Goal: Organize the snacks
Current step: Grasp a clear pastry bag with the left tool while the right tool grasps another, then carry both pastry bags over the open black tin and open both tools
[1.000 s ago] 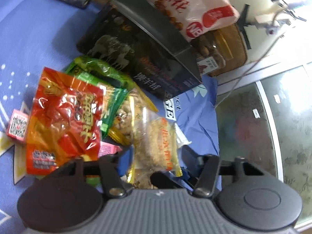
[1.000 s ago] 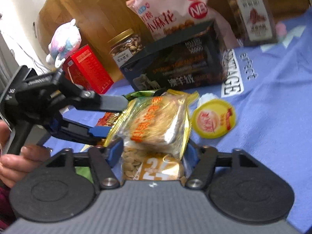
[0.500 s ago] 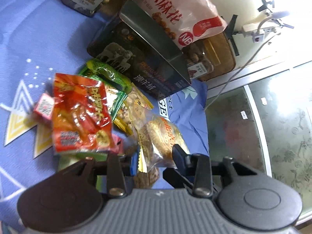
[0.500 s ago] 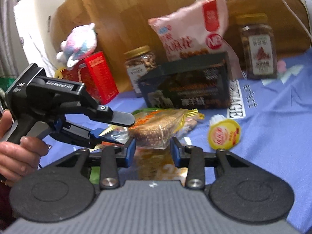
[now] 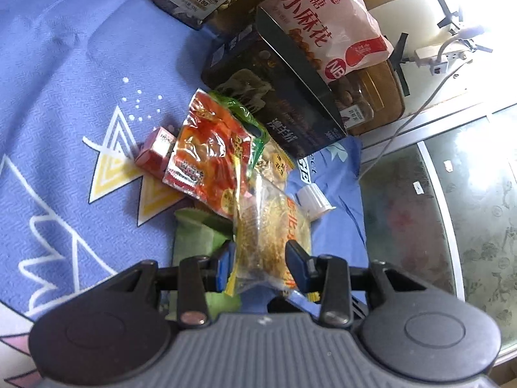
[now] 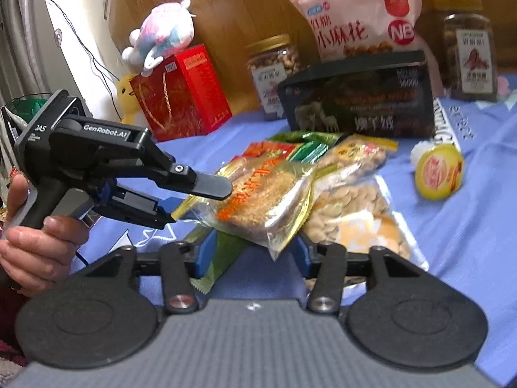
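1. Blue tablecloth (image 6: 468, 226) carries jars of nuts (image 6: 274, 74) along its back edge.
2. Left gripper (image 6: 200, 200) pinches the clear rice-cake packet (image 6: 258, 200) above the pile.
3. Right gripper (image 6: 252, 252) has just spread, pads clear of the packet.

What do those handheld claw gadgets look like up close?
The left claw is a matt black pistol-grip tool with white "GenRobot.AI" lettering, blue inner parts and two flat black fingers. The right claw, seen from its own camera, has a ribbed grey body, two round black discs, silver screws and blue pads.
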Available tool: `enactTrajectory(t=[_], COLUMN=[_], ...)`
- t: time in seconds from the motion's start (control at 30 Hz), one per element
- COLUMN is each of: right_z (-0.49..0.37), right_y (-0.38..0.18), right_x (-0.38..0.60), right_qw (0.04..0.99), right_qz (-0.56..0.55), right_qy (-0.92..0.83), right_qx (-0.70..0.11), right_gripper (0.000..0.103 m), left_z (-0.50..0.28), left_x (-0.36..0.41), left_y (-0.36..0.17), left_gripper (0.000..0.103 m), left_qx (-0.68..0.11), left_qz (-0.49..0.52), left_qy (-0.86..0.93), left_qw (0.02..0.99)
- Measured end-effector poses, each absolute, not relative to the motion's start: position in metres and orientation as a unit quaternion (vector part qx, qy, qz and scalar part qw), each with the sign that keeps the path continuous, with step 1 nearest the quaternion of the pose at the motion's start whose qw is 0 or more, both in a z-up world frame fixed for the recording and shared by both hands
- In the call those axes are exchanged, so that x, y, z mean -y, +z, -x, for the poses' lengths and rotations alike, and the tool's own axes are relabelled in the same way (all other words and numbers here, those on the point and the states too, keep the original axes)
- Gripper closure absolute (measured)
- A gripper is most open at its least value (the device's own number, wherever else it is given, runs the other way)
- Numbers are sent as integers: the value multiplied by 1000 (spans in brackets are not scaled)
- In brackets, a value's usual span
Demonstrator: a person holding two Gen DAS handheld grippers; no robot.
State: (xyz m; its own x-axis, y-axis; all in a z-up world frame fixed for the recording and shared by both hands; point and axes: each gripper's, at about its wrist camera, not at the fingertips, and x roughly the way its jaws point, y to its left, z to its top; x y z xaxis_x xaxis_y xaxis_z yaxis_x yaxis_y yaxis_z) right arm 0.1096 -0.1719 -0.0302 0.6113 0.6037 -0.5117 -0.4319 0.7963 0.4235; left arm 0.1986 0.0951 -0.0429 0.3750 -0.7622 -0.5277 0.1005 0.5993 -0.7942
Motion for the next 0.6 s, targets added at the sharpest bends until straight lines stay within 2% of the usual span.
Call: enactTrajectory(t=[0.37,0.4,0.43,0.6], right_z=[-119,-120,-120,-117], right_y=[-39,-39,-38,-25], right_x=[198,198,197,196], right_qw=[850,849,851,868], right_qz=[-252,-254,-250,-228], right_qy=[302,303,299,300], right_qx=[-349,-350,-351,-323], right_gripper=[40,46,62,67], left_z=[-196,-195,-193,-185], left_x=[-99,-98,-97,-96], left_y=[-45,-44,-42,-25], left_gripper=[69,69,68,68], left_qx=[-471,-471,-470,-459], left_qz=[348,344,338,322], left_qy=[-302,-303,-302,-311], left_qw=[752,754,757,767])
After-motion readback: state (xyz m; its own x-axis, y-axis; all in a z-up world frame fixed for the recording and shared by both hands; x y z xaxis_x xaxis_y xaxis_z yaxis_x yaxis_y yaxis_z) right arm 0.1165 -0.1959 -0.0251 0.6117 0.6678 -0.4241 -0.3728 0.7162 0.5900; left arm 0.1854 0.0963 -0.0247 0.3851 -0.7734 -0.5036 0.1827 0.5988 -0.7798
